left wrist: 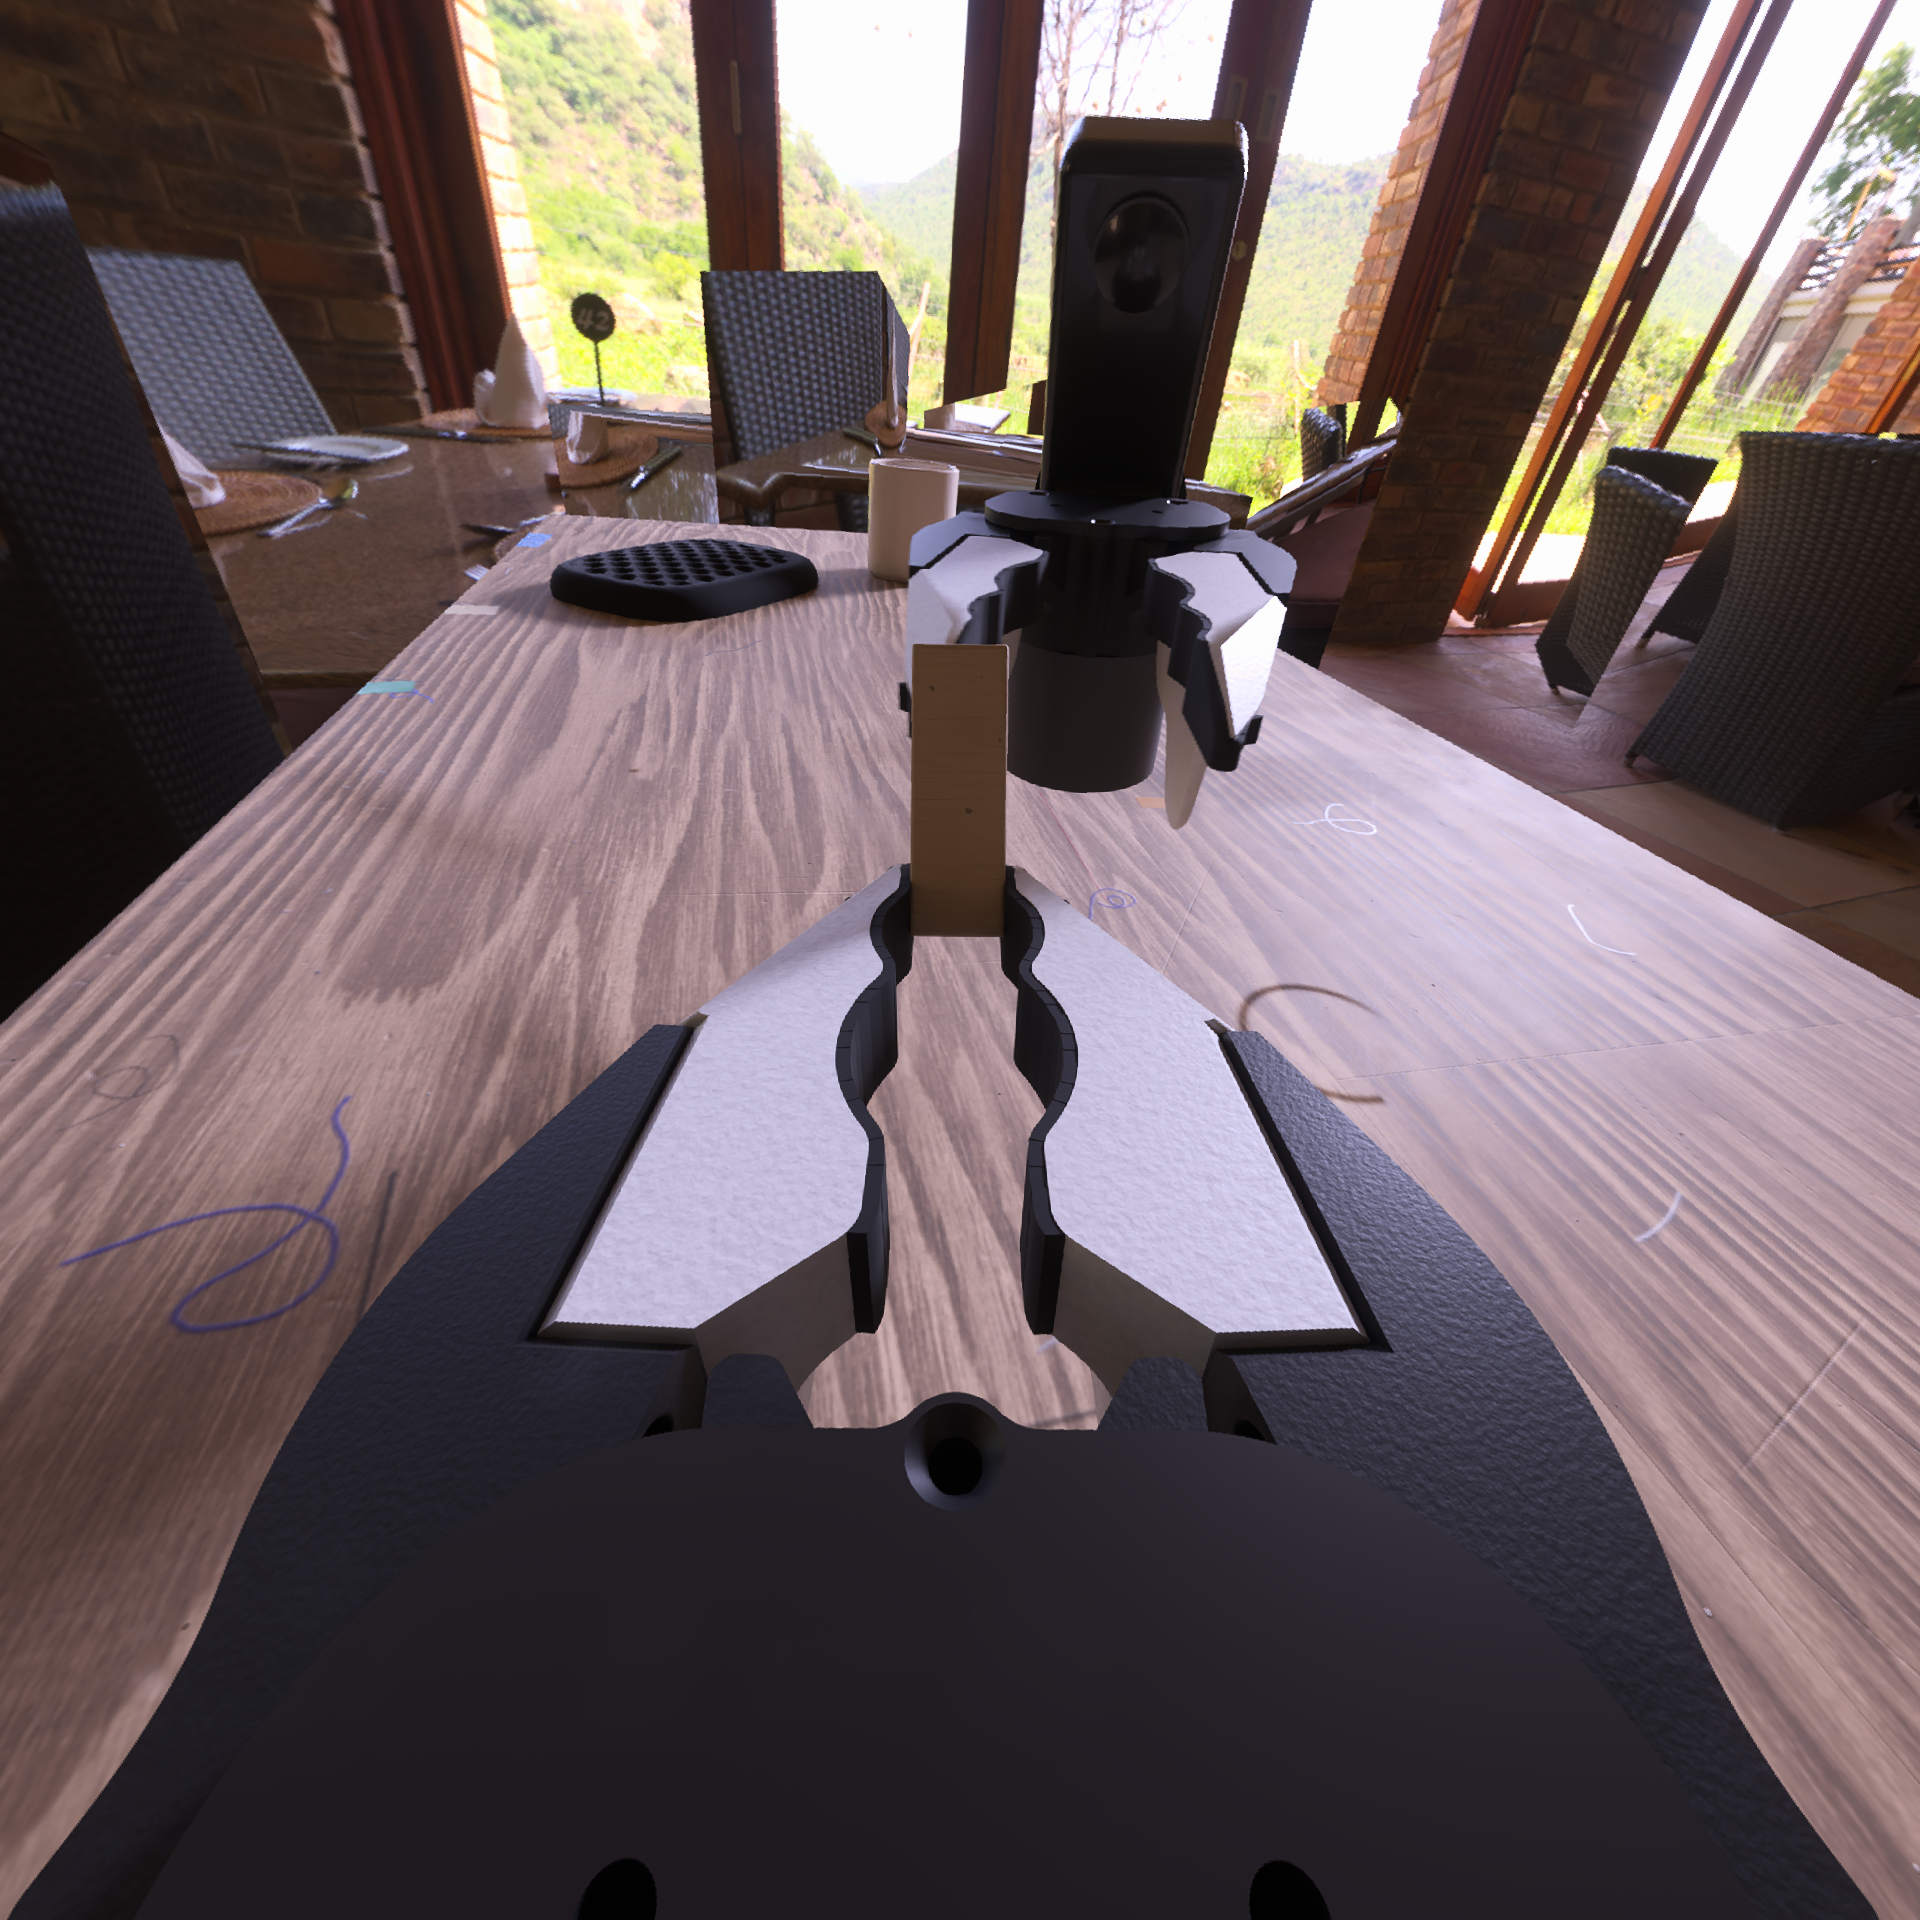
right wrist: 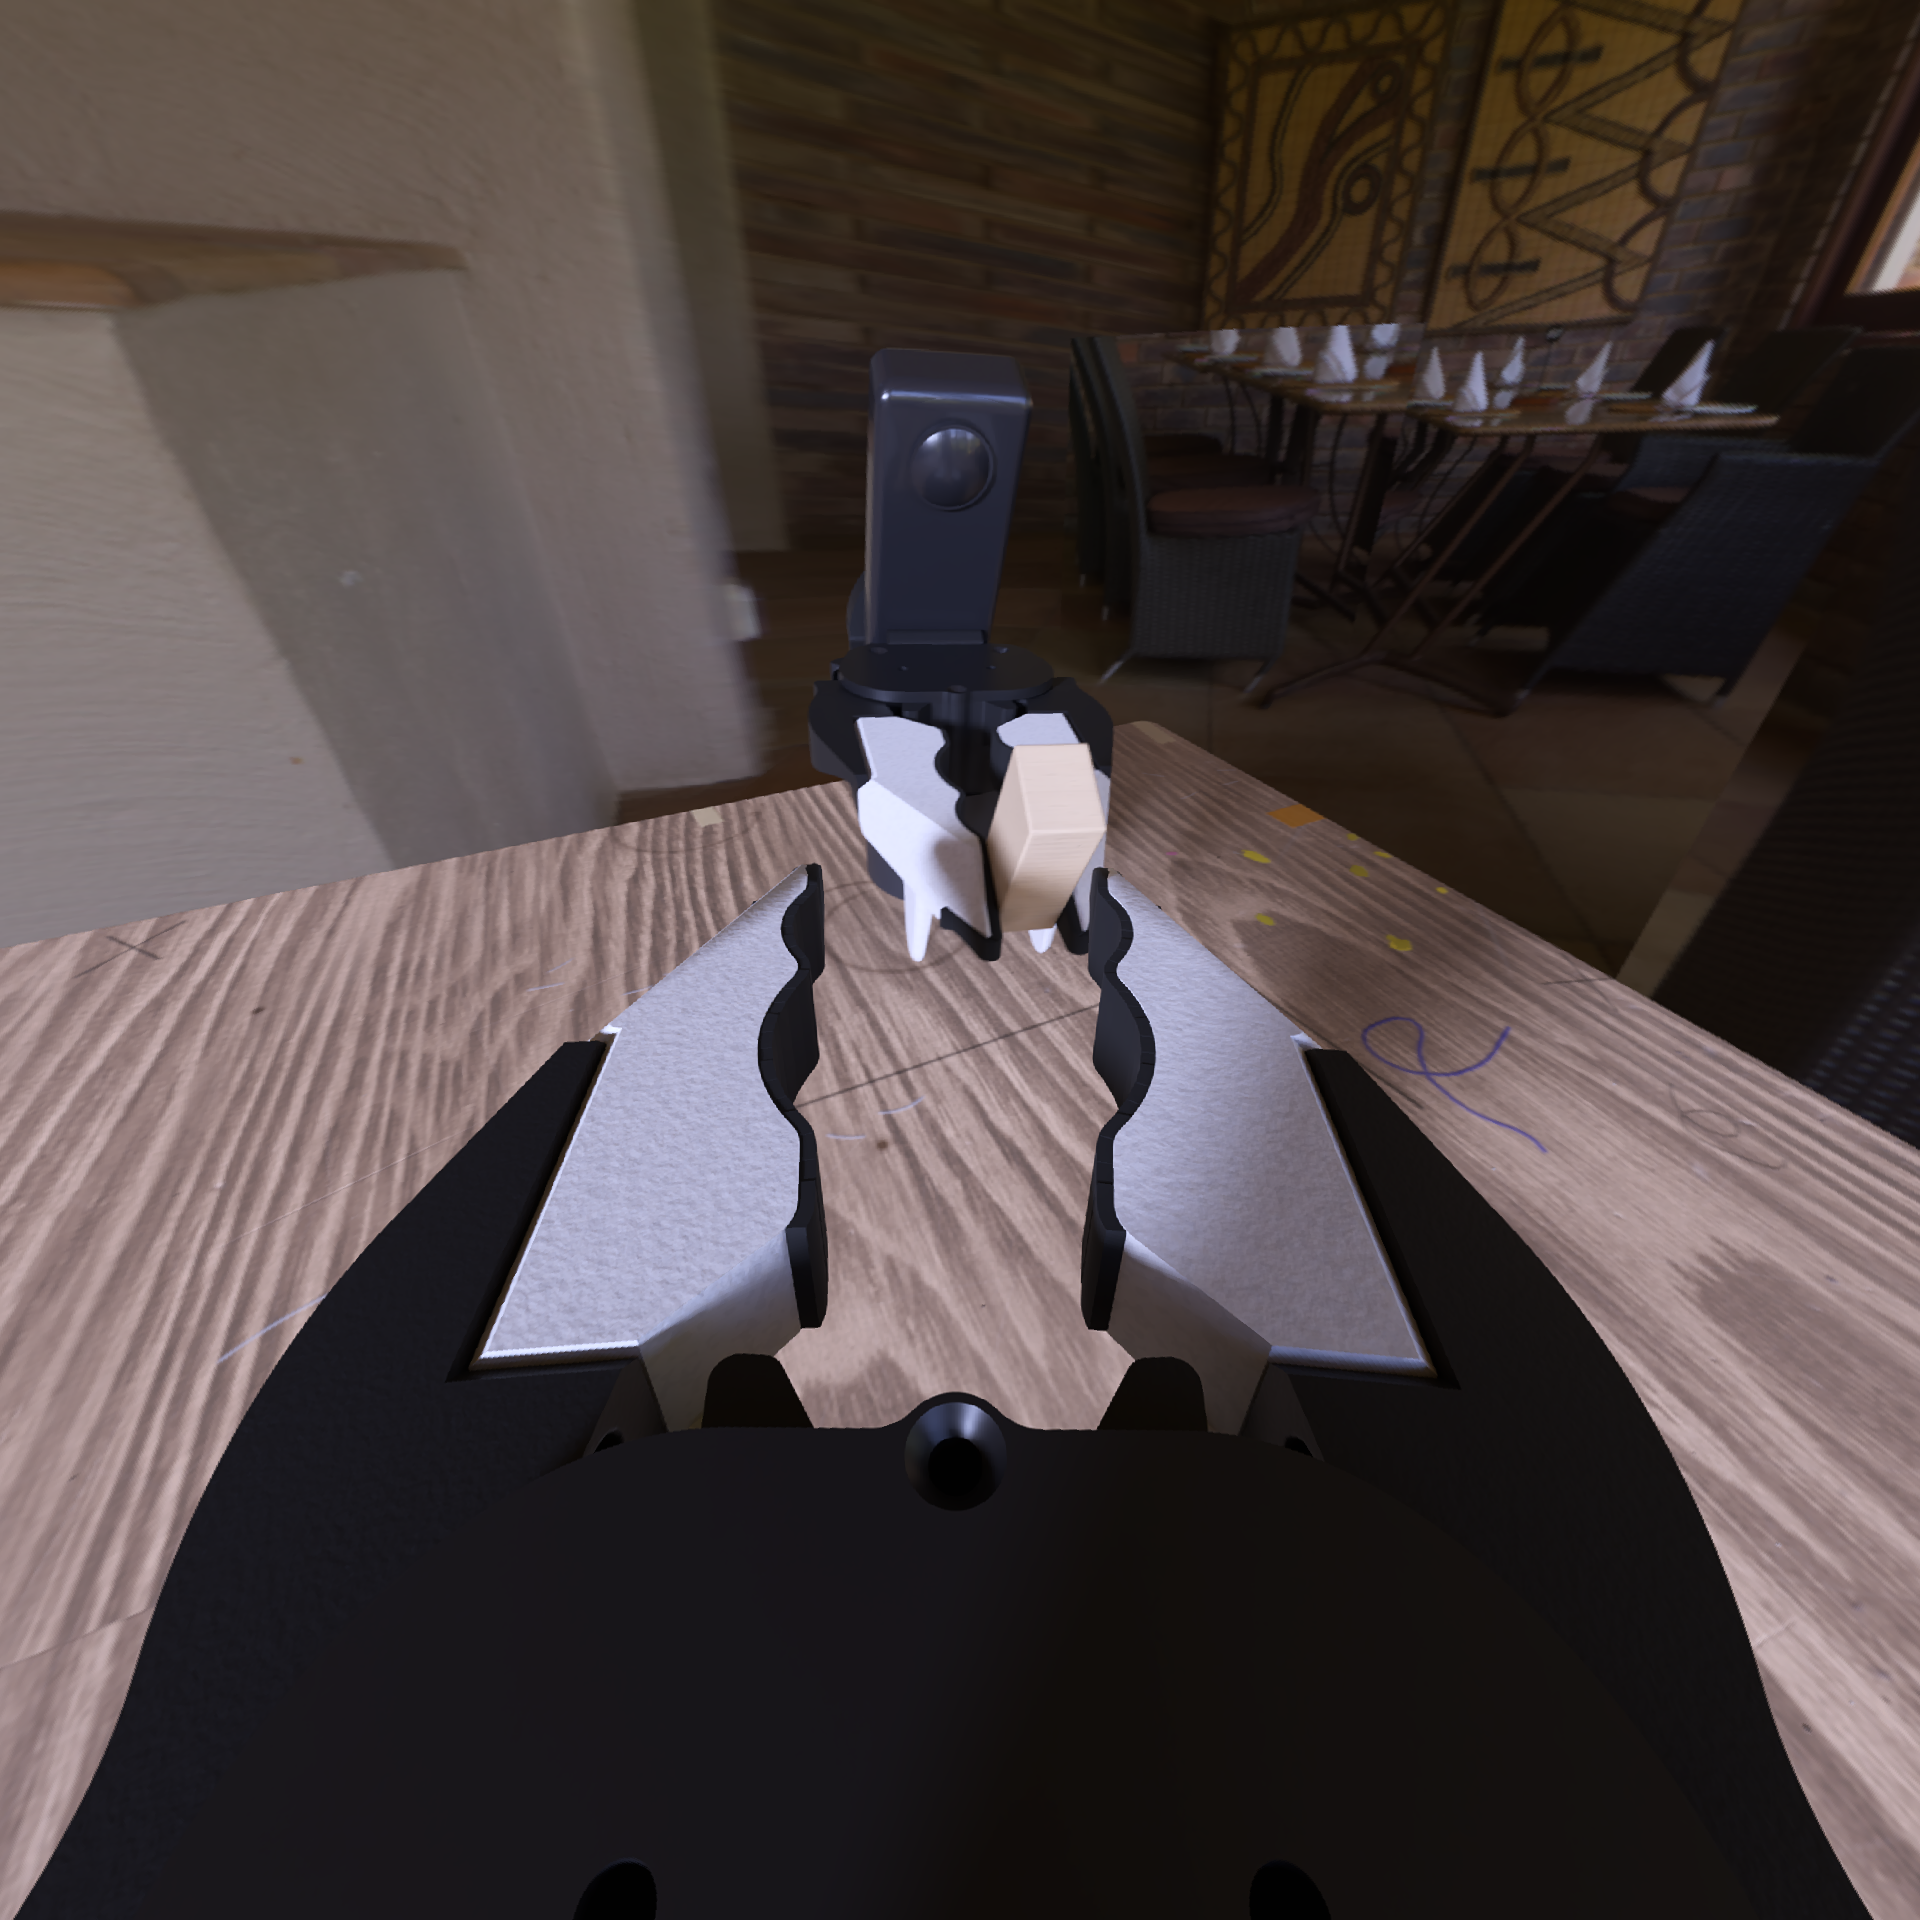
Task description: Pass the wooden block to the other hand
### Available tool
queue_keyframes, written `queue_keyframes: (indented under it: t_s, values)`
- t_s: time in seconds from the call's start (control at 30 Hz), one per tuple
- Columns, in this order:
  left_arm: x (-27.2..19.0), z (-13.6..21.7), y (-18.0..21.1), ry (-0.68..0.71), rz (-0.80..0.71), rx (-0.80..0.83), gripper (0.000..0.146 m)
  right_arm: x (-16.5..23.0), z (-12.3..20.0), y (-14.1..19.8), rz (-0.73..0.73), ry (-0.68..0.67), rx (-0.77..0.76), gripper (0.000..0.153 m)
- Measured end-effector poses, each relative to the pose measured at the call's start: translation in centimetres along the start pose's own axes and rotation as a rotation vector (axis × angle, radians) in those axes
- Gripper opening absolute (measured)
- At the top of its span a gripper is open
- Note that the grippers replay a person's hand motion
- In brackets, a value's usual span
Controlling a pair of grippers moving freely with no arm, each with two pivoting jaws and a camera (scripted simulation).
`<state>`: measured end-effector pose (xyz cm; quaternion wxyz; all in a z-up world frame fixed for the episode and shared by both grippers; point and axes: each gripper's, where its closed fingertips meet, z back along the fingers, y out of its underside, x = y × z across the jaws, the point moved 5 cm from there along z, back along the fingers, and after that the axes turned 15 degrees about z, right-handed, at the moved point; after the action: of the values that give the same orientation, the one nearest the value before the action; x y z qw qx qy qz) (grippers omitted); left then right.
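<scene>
Fingertips of our left gripper (left wrist: 957, 896) are pinching the near end of the wooden block (left wrist: 959, 787), which is standing up from between them as a tall pale bar, clear of the wooden table (left wrist: 582, 894) below. We are clenching on it from both sides, so the block is sitting in our left tongs and not in the other pair. Just beyond the block, our right gripper (left wrist: 1049, 769) is hovering above the table with its fingers pointing down and spread apart, one white finger (left wrist: 1184, 779) hanging clear to the right of the block; whether the other is touching the block we cannot tell. Through the right wrist view we are seeing our right gripper (right wrist: 956, 888) released, its tips wide apart with only table grain between them, and the block (right wrist: 1044, 842) held just past them in the left gripper (right wrist: 987, 940). Farther off on the left side of the table, a black perforated pad (left wrist: 684, 578) is lying flat, and a cream cup (left wrist: 911, 516) is standing near it at the far edge.
</scene>
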<state>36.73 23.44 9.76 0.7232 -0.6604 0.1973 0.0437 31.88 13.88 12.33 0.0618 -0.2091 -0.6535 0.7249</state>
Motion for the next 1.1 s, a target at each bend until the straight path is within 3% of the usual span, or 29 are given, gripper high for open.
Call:
queue_keyframes:
  t_s: [0.1, 0.33, 0.57, 0.7, 0.8, 0.97, 1.1]
  values:
    - [-0.1, -0.1, 0.1, 0.003, -0.009, 0.013, 0.015, -0.6, -1.2, -0.1, 0.022, 0.003, 0.006, 0.056]
    - [-0.2, -0.2, 0.2, 0.008, -0.014, 0.023, 0.015, -0.8, -4.7, -0.2, 0.039, -0.125, -0.003, 0.057]
    - [-0.3, -0.2, 0.1, 0.019, -0.018, 0.018, 0.016, 0.2, -2.1, 0.1, 0.017, -0.112, 0.018, 0.06]
    - [-0.1, -0.1, 0.1, 0.012, -0.002, 0.012, 0.017, 0.4, -0.1, 0.4, -0.01, -0.062, 0.005, 0.05]
    - [-0.2, -0.2, 0.2, 0.012, -0.017, 0.028, 0.017, -0.4, -0.8, 0.4, -0.021, -0.024, -0.017, 0.054]
    - [-0.3, -0.4, 0.3, 0.014, -0.028, 0.049, 0.017, -0.8, -4.0, 0.0, 0.023, -0.111, -0.022, 0.057]
    - [-0.3, -0.2, 0.2, 0.019, -0.016, 0.029, 0.017, -0.3, -4.5, 0.0, 0.025, -0.165, -0.012, 0.056]
